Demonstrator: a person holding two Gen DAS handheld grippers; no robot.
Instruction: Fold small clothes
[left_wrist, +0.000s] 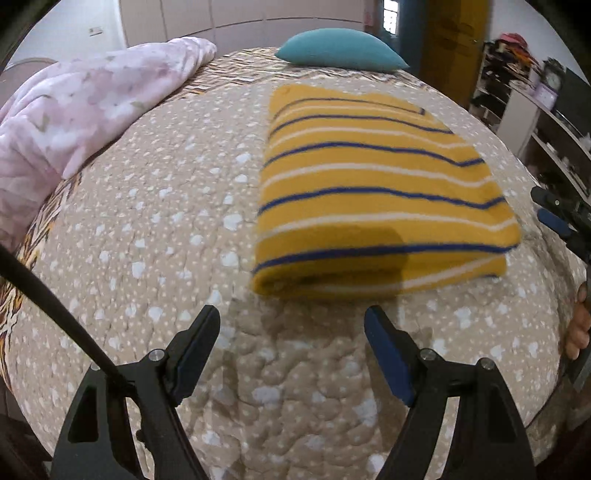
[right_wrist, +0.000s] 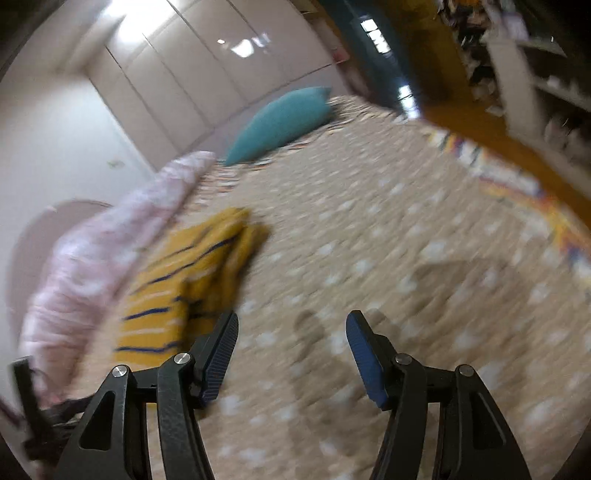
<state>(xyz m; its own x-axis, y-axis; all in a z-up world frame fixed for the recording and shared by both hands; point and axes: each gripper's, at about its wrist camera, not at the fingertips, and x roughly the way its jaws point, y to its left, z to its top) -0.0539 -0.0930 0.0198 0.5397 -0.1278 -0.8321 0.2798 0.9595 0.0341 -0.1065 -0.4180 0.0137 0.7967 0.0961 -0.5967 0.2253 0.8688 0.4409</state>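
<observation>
Knitwear like this yellow striped garment (left_wrist: 380, 192) looks soft, light and floppy to me, so I'd judge a doubled edge or corner the best place to pinch. It lies folded into a rectangle on the quilted bedspread (left_wrist: 155, 229), just ahead of my left gripper (left_wrist: 291, 328), long axis running away from me toward the teal pillow (left_wrist: 340, 50). Both my left and right gripper (right_wrist: 291, 332) stand apart, holding nothing.

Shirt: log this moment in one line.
shirt: folded, on bed | left gripper: open, empty | right gripper: open, empty, view blurred
</observation>
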